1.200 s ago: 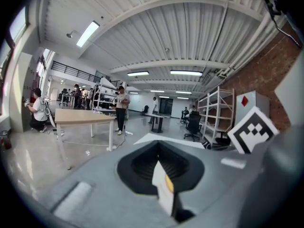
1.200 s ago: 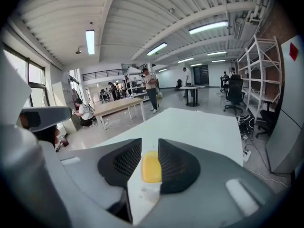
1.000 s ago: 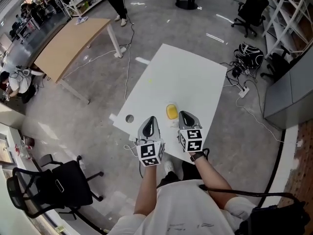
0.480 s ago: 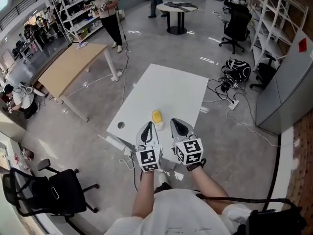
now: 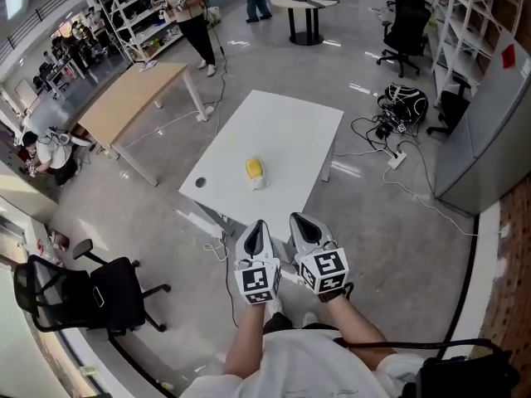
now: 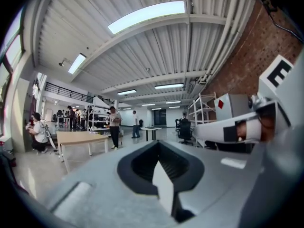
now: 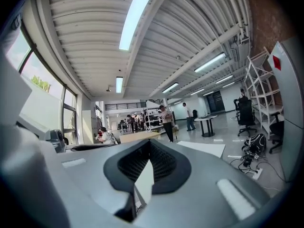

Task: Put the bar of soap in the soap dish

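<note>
In the head view a yellow bar of soap [image 5: 254, 168] lies near the front of the white table [image 5: 290, 127]. A small pale object [image 5: 260, 183] touches its near end; I cannot tell if that is the soap dish. My left gripper [image 5: 257, 225] and right gripper [image 5: 298, 219] are side by side, held over the floor short of the table's near edge. Both point level and away from me. The left gripper [image 6: 161, 175] has its jaws together with nothing between them, and so does the right gripper [image 7: 145, 175].
A round cable hole [image 5: 199, 182] sits at the table's left corner. A wooden table [image 5: 133, 98] stands to the left and a black office chair [image 5: 91, 293] at the near left. Cables and a power strip [image 5: 390, 152] lie on the floor to the right. People stand far back.
Both grippers have drawn back from the table's front edge toward me and risen. The soap stays on the table, now well ahead of the fingertips.
</note>
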